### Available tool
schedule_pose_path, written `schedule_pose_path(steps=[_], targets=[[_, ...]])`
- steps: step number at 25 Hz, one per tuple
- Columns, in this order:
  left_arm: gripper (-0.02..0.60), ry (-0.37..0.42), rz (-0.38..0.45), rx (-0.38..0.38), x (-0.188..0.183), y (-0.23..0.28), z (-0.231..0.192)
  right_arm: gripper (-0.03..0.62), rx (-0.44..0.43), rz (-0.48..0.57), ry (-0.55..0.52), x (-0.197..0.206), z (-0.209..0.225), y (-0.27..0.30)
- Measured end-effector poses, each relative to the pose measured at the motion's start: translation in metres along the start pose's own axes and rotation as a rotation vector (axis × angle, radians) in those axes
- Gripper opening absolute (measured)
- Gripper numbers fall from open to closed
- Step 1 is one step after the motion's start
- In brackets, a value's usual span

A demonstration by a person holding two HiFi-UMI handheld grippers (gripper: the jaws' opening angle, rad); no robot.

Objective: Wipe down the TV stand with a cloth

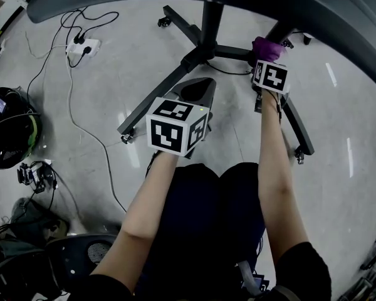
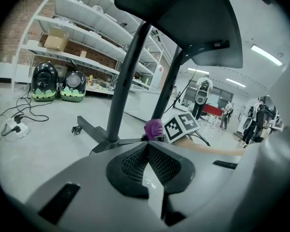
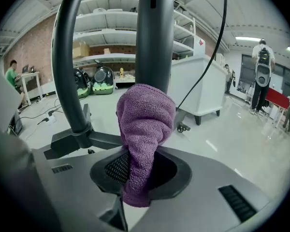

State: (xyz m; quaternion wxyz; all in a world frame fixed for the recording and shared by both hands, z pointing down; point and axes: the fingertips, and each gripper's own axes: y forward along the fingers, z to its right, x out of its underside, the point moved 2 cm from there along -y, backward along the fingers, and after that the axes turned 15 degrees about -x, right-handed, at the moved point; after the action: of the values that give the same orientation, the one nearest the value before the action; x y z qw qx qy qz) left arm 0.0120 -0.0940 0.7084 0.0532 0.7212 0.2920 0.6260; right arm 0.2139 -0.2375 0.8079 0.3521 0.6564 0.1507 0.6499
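Just beyond the right gripper (image 3: 135,175), fingers clamped on the purple cloth (image 3: 145,124), rises the stand's post (image 3: 153,33); the left gripper (image 2: 148,151) is closed and empty.

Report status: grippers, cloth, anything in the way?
Left gripper shut, empty. Right gripper shut on purple cloth, close to TV stand post; contact unclear. Power strip off to the left, not in the way.
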Motion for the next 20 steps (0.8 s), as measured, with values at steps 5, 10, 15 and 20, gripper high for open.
schedule_pose_path(steps=[5,10,15,20], targets=[[0.005,0.013,-0.004,0.000,0.001,-0.001,0.000,0.104,-0.022,-0.104,0.019,0.032,-0.001,0.015],[0.005,0.012,-0.005,-0.006,0.002,-0.003,-0.003,0.104,-0.064,-0.194,0.020,0.054,-0.008,0.023],[0.005,0.017,-0.003,-0.002,0.002,-0.004,-0.002,0.104,-0.225,-0.131,-0.005,0.036,-0.045,0.029],[0.005,0.032,-0.009,-0.007,0.002,-0.006,-0.010,0.104,-0.387,0.009,0.129,0.008,-0.087,0.040]])
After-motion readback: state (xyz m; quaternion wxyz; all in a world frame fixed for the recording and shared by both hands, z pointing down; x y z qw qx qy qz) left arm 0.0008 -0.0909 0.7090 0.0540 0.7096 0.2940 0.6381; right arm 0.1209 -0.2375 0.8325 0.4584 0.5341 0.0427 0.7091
